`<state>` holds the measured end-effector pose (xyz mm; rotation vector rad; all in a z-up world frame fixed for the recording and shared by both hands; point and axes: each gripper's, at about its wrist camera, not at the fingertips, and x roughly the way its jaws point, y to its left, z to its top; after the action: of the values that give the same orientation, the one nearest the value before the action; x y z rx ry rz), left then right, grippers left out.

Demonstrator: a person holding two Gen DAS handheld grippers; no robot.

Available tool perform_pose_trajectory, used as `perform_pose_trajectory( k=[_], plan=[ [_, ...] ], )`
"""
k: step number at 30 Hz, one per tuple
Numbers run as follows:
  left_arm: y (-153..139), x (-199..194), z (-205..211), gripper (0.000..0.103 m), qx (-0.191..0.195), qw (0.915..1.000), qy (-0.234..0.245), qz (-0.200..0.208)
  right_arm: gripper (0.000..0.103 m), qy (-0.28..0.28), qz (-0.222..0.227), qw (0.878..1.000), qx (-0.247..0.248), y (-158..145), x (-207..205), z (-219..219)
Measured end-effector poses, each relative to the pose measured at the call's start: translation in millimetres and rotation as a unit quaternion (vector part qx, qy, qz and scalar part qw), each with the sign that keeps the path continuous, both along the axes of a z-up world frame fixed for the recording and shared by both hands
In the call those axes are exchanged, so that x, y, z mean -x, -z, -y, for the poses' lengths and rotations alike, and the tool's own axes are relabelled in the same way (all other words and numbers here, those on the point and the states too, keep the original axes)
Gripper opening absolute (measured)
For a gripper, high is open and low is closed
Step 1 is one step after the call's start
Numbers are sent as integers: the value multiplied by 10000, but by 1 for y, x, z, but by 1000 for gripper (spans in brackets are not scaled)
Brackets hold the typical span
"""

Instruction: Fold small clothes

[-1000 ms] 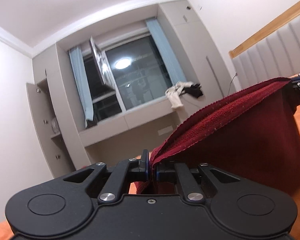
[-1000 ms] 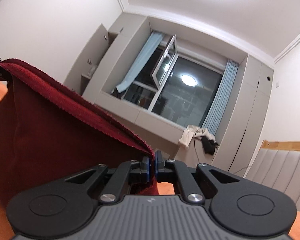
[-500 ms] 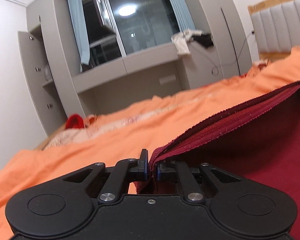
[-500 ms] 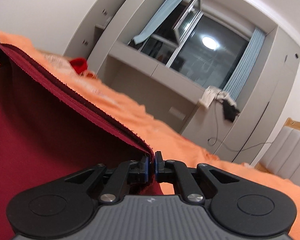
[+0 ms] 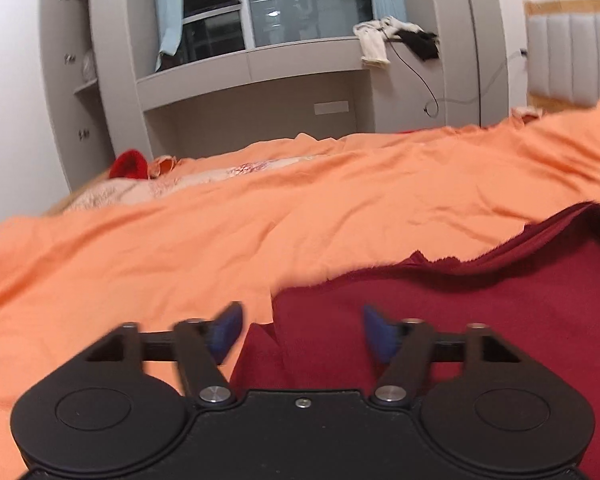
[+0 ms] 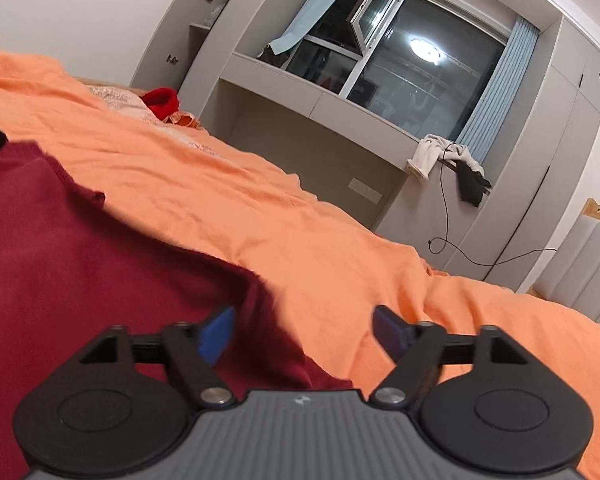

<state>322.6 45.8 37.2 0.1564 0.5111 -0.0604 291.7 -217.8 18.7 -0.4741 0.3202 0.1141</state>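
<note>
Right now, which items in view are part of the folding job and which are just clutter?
Job:
- dark red terry cloth garment, lying flat on the bed
- left gripper, open
- right gripper, open

Lying about:
- orange bedsheet (work surface)
- bright red knitted item at the bed's far edge
- cream and black clothes draped on the grey ledge
- black cable
</note>
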Motion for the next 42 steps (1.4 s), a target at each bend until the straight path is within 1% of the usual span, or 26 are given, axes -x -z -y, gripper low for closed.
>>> perform_pose_trajectory(
  k=[2, 4, 9, 10, 13, 15, 16, 19, 23, 26, 28, 30, 32, 35, 38, 40, 42],
  plan=[
    [1, 5, -6, 75, 138, 9999, -58, -26, 91, 79, -11, 10000, 11, 1, 2, 6],
    [4, 5, -9, 76, 191, 9996, -133, -140, 94, 220, -87, 9997, -38, 3, 1, 11],
    [17, 3, -9, 76, 42, 9983, -339, -480, 100, 771, -348, 9964, -74, 17, -13, 32],
    [18, 3, -10, 76, 43, 9982, -348, -482, 101, 812, -383, 9958, -156, 18, -14, 37],
    [17, 4, -10, 78, 82, 9980, -393, -480, 102, 850, -502, 9932, -625, 16, -14, 53],
    [15, 6, -12, 80, 164, 9979, -426, -462, 102, 857, -480, 9921, -776, 12, -9, 59],
    [13, 7, -14, 83, 219, 9978, -443, -450, 102, 856, -438, 9920, -818, 8, -6, 61],
    [6, 13, -20, 94, 534, 9966, -528, -335, 103, 841, -245, 9908, -1032, -3, 6, 69],
    [-8, 29, -24, 102, 974, 9939, -499, -99, 103, 782, 22, 9844, -1576, -22, 31, 74],
    [-18, 42, -19, 102, 1068, 9933, -436, 119, 103, 643, 130, 9775, -2006, -34, 50, 73],
    [-24, 54, -14, 102, 1118, 9927, -368, 246, 103, 530, 134, 9747, -2168, -41, 62, 70],
    [-28, 65, -11, 102, 1265, 9910, -290, 324, 103, 428, 166, 9727, -2275, -45, 77, 64],
    [-30, 80, -8, 102, 1529, 9875, -141, 347, 103, 343, 217, 9701, -2393, -48, 92, 58],
    [-31, 103, -6, 102, 1805, 9826, -27, 435, 103, 141, 254, 9668, -2538, -52, 109, 44],
    [-28, 130, -6, 102, 2055, 9774, 67, 492, 103, -40, 252, 9676, -2512, -51, 116, 28],
    [-21, 146, -8, 102, 2255, 9732, 75, 447, 103, -118, 192, 9684, -2483, -49, 119, 18],
    [-12, 162, -11, 102, 2520, 9671, 54, 342, 103, -206, 73, 9680, -2501, -45, 121, 7]
  ],
)
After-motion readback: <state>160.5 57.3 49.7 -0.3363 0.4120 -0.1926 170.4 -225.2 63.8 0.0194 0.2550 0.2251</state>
